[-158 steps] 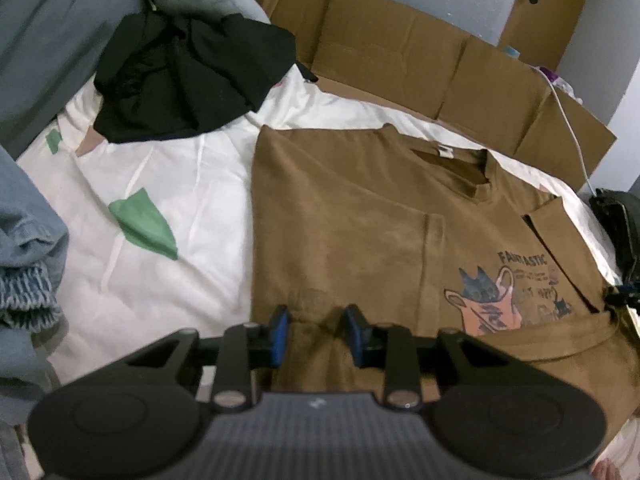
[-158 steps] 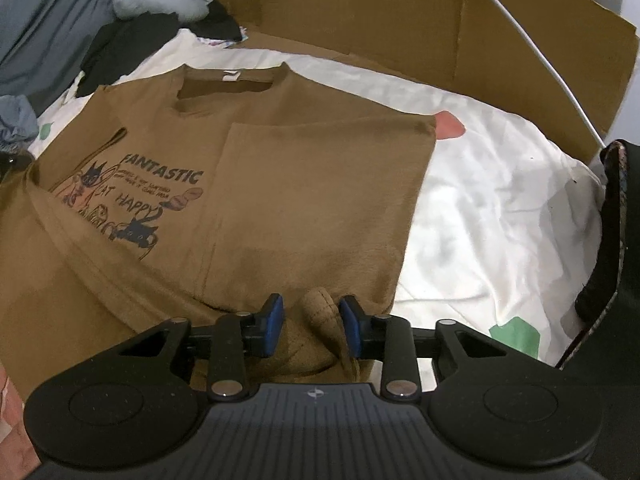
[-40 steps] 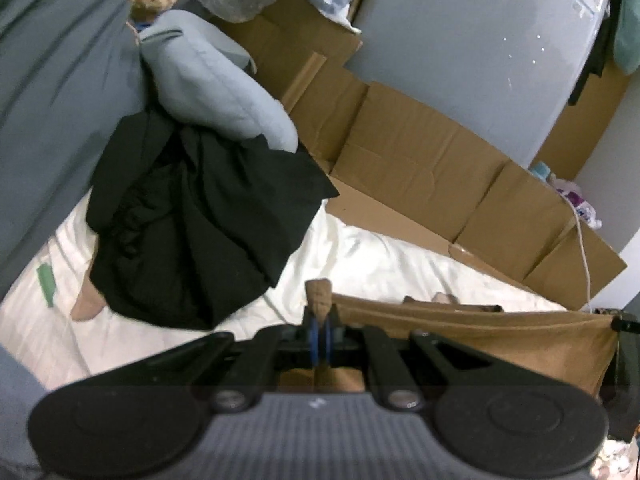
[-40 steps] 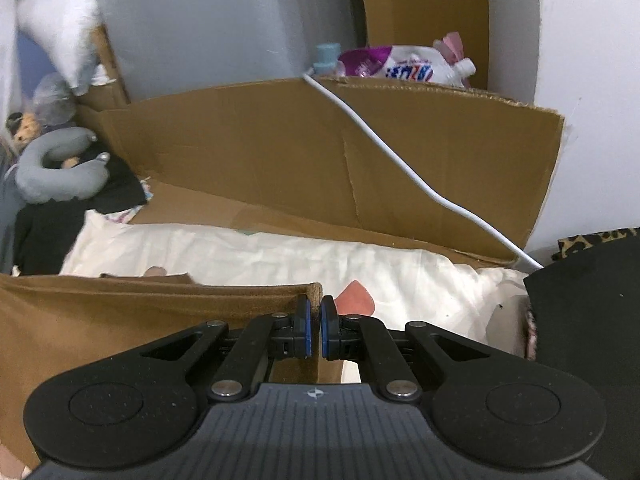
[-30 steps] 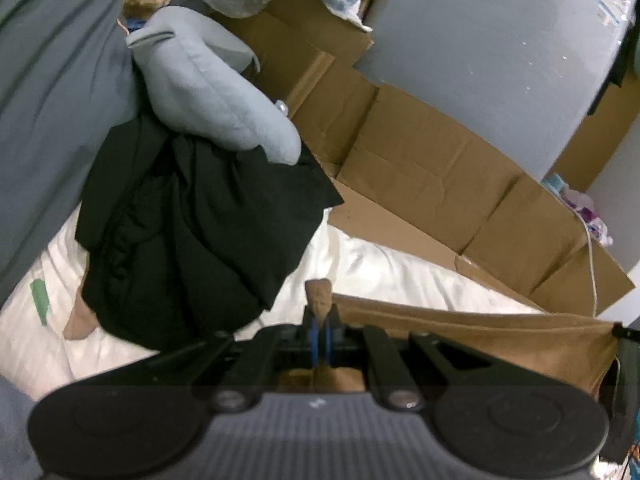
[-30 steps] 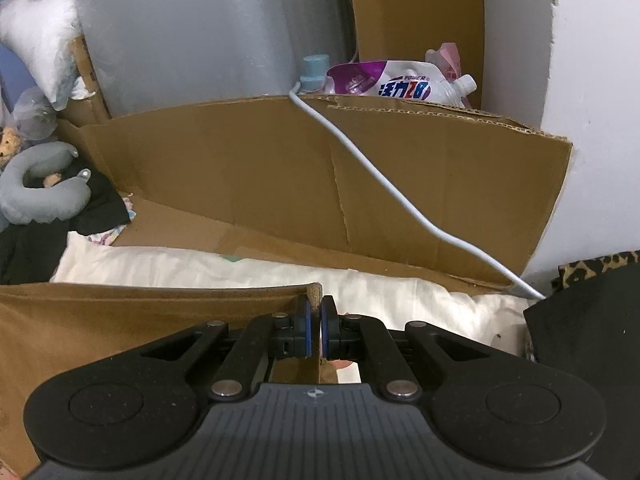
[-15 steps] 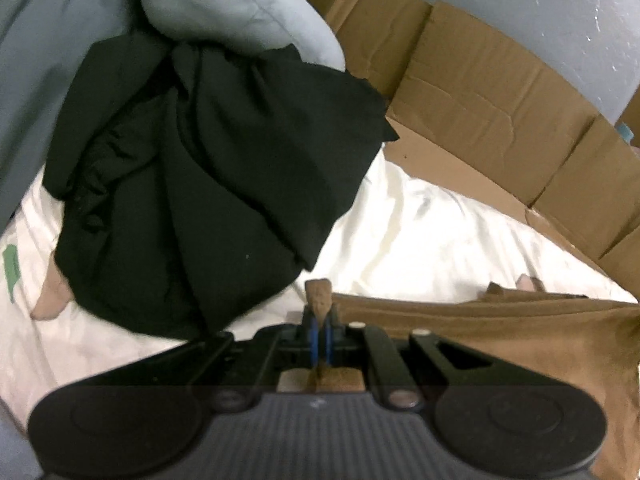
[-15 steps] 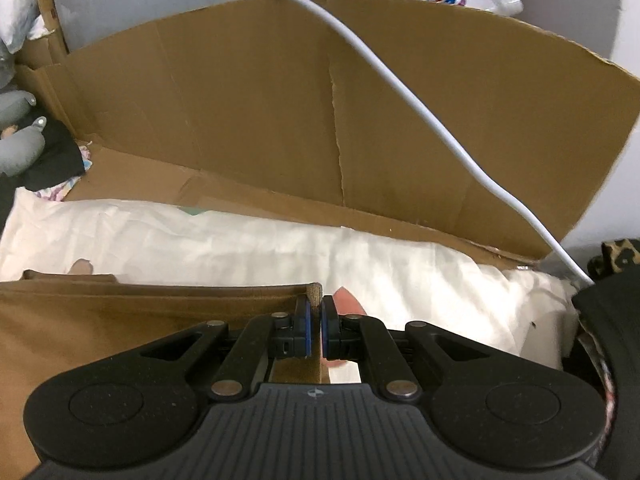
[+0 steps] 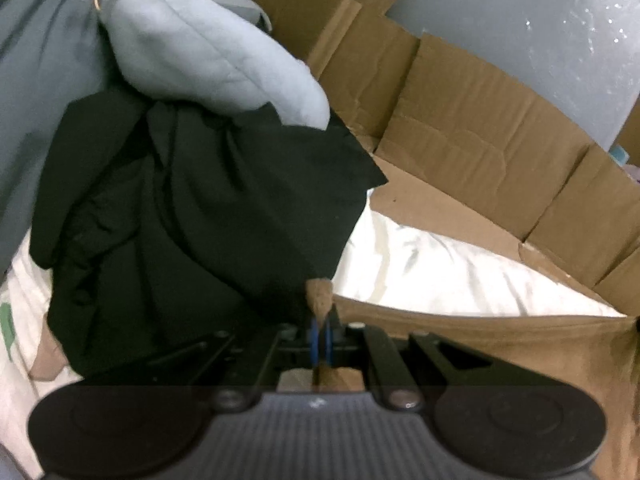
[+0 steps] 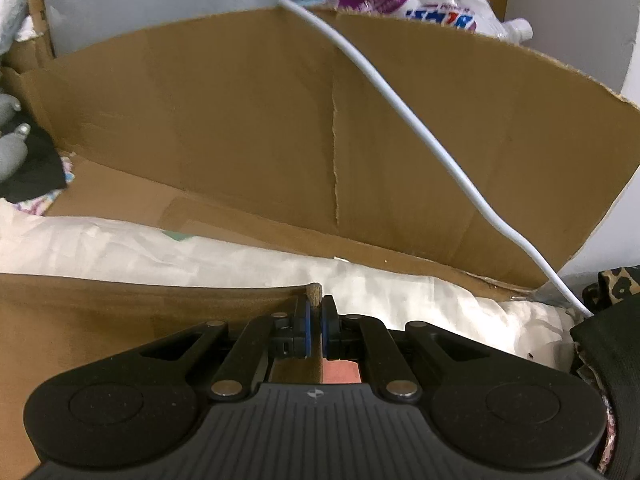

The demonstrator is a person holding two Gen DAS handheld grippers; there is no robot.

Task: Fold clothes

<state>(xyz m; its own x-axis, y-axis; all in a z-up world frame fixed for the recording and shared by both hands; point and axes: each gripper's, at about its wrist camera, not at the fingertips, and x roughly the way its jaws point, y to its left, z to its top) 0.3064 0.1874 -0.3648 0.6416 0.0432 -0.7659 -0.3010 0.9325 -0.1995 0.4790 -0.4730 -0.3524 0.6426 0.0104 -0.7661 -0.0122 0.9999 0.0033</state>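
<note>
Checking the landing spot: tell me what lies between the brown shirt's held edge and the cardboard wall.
Only white bedsheet, bare, between shirt and cardboard; right wrist view.

Dim indoor light, soft and mostly shadowless. Motion blur across the left wrist view, softest at lower left; sharper on the right. Mild glare on the white sheet (image 9: 440,276). Fisheye bending and dark vignetting at every corner.

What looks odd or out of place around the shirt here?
A black garment lies crumpled in a heap beside the brown shirt, with a grey pillow resting on it. A white cable trails across the cardboard.
</note>
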